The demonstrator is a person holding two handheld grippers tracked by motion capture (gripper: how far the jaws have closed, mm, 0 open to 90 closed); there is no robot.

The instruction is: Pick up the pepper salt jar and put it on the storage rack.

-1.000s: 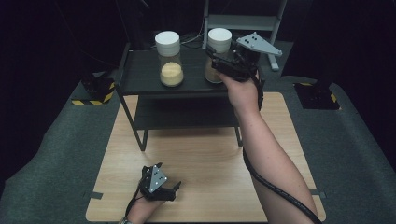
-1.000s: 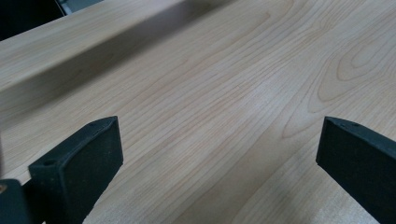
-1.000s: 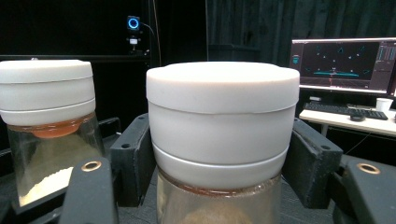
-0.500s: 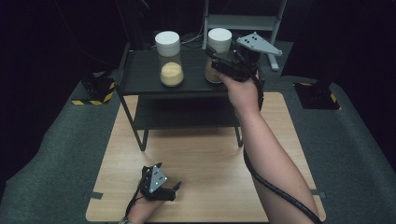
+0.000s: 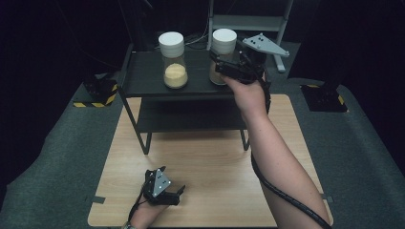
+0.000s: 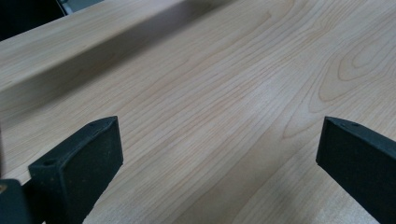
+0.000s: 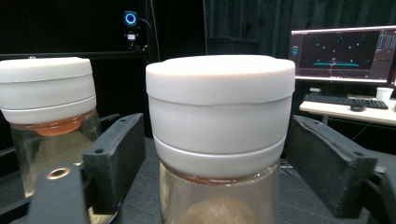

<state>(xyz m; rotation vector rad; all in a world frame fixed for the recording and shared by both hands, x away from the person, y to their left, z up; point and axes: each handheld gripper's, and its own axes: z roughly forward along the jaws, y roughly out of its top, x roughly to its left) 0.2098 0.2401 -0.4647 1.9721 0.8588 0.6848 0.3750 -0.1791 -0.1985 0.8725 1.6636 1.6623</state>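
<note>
The right jar [image 5: 223,55] stands upright on the black shelf [image 5: 143,76], long axis vertical, white lid [image 7: 219,79] up. Nearest me, my left gripper [image 5: 165,193] rests low over the wooden table [image 5: 210,162], jaws wide apart on nothing. Farther off, my right arm reaches forward — the right gripper [image 7: 215,158] is level, its jaws just opened, straddling that jar without pressing. Brownish stuff sits inside; the left jar [image 5: 173,59] holds yellow powder.

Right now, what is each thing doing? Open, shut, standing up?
Right jar: upright on the shelf, lid on, between the fingers, gaps both sides.
Left jar: upright, lid on.
Right gripper: open, its fingers have just been opening.
Left gripper: open, over the table.
</note>
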